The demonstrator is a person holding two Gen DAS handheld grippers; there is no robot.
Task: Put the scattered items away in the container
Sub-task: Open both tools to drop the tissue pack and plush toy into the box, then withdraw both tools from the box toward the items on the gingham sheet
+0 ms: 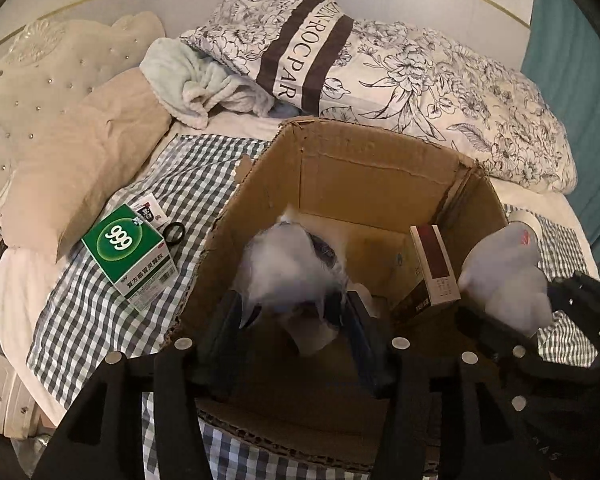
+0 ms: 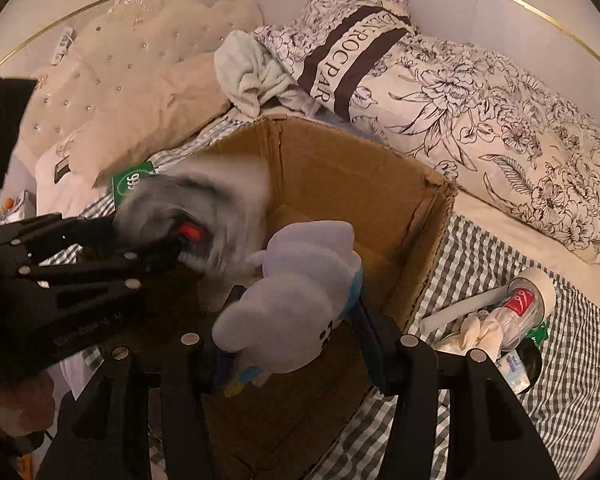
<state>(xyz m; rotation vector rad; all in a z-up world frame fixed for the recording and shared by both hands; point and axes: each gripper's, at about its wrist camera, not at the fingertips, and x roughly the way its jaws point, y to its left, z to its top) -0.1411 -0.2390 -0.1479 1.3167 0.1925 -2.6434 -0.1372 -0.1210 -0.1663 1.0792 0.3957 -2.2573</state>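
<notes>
Already both grippers hang over the cardboard box, each pinching a soft toy.

Left gripper has its jaws pressed on a blurred white toy; right gripper clamps a pale plush above the box's open mouth. A red-and-white carton stands inside. Left outside, by my reading: the green 999 box, a black ring, and the bottle and tape roll on the checked cloth.

The left gripper clamps a blurred fluffy toy over the cardboard box. A green 999 box lies beside it
</notes>
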